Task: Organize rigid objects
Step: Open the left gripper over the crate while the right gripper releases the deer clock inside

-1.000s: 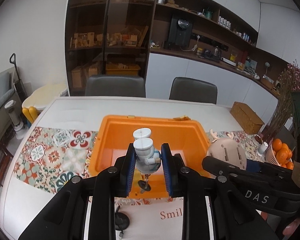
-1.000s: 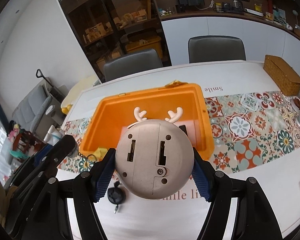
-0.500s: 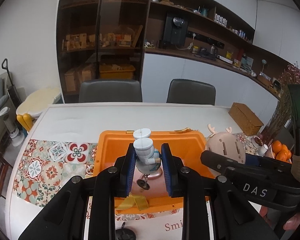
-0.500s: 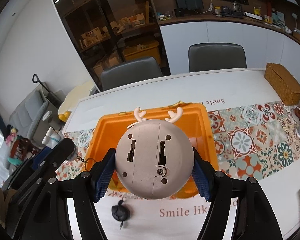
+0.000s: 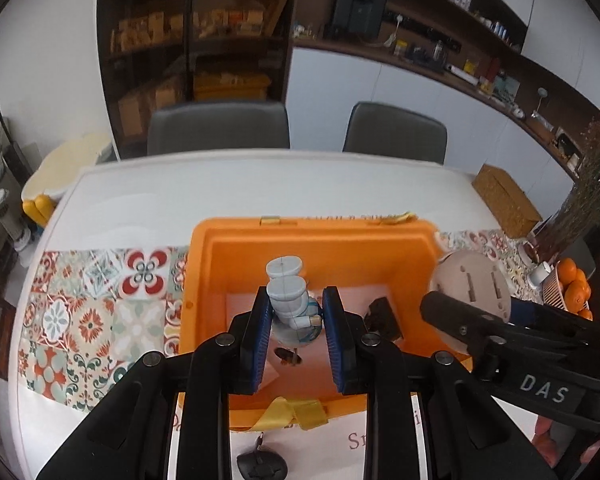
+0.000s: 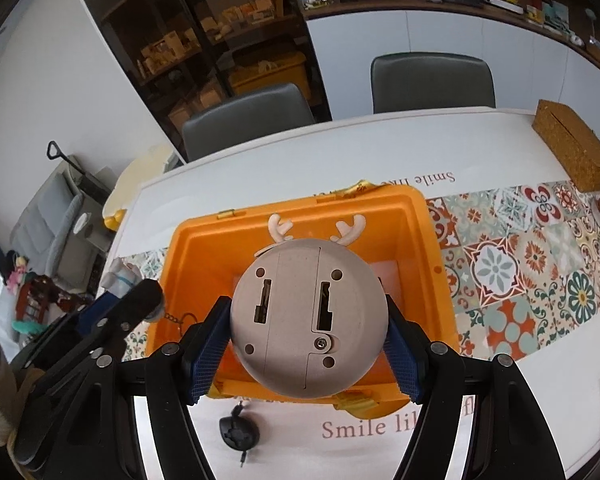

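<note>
My left tongs (image 5: 295, 326) pinch a small blue-white figurine (image 5: 293, 312) at its waist, hanging over the orange bin (image 5: 204, 280); it looks light, hard, likely chippable. My right tongs (image 6: 306, 346) are spread wide, clamped on the round antlered deer toy (image 6: 306, 320) across its widest part; smooth, rigid plastic that could slip

One orange bin (image 5: 312, 240), two figurines (image 5: 292, 308) (image 6: 306, 324), two chairs (image 5: 218, 130) (image 5: 394, 130).
</note>
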Demonstrator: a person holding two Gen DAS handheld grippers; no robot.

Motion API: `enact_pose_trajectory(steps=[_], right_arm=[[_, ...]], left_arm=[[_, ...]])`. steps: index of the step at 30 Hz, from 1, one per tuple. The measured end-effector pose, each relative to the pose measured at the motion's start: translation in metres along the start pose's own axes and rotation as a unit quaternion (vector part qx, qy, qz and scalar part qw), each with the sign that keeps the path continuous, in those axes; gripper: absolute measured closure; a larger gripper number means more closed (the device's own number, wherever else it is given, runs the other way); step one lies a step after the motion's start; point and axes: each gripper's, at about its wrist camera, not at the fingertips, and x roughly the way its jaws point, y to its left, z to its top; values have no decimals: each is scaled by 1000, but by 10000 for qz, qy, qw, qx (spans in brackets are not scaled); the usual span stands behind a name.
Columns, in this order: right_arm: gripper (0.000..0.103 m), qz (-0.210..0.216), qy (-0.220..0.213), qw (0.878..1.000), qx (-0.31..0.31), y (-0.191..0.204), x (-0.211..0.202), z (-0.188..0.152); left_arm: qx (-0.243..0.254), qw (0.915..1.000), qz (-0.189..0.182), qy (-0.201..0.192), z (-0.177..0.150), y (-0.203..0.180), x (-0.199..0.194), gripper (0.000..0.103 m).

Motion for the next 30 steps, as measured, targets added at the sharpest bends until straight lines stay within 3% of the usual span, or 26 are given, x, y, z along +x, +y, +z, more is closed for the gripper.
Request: enact_pose_trajectory(steps=[9,12,13,15,17,18,30], right_arm=[[32,-87,216,9997,75,-3,18,-3],[32,-93,247,9996,90,-4,21,-3],[32,-87,253,9996,103,-4,21,-3],[32,-94,257,9996,81,-2,22,-2],[32,-87,276,9996,57,0,23,-2],[32,-87,299,9995,54,1,24,-3],[31,-73,460,9989,-6,8,40,-6]], left_arm=[[36,9991,127,400,-6,6,20,73],[-36,9986,197,486,-7,11,22,52],[-61,9984,294,483,-8,13,21,43],[-67,9976,514,467,-9,17,19,34],[-79,9953,841,478,-10,22,16,16],[-98,9941,975,468,-11,25,14,14],[-237,9890,1409,379,-22,46,-4,6]])
